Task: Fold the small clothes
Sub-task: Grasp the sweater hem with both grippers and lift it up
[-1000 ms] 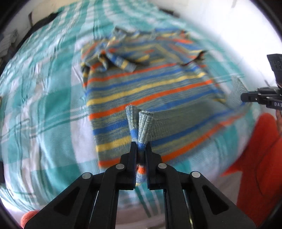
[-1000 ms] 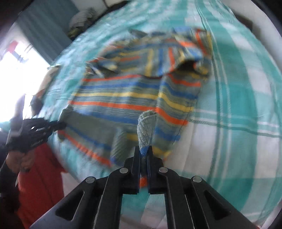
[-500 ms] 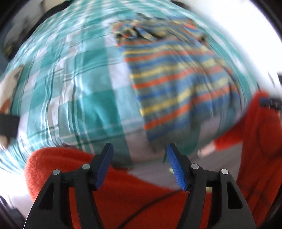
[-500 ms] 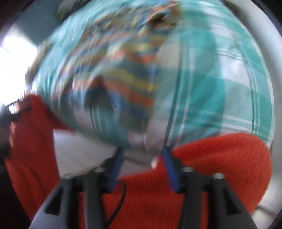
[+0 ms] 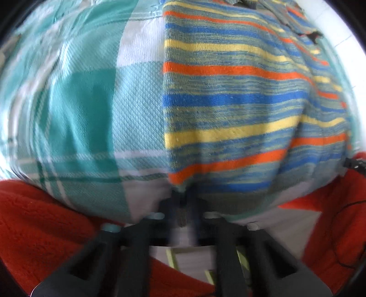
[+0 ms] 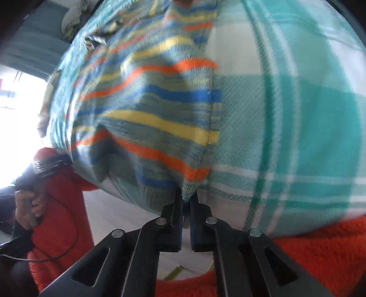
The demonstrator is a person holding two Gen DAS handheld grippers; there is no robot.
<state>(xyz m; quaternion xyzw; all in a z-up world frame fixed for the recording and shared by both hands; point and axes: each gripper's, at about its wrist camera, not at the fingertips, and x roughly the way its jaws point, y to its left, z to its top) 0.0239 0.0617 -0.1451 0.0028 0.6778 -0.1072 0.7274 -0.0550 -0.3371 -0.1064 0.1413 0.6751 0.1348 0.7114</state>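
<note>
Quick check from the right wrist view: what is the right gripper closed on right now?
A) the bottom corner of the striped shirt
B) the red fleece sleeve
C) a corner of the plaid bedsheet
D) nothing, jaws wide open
A: the right gripper has its jaws pinched on the hem corner of the striped shirt, which lies on the plaid sheet.

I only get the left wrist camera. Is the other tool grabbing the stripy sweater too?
Observer: Yes. The right tool has just closed its jaws on a near corner of the striped sweater, and fabric is pinched between them.
Child: What's behind the sweater over there?
Observer: A grey bundle, maybe a pillow, lies past the far end of the checked bedspread.
Child: Is it dark there?
Observer: No, a bright window glows at the left of that view.
</note>
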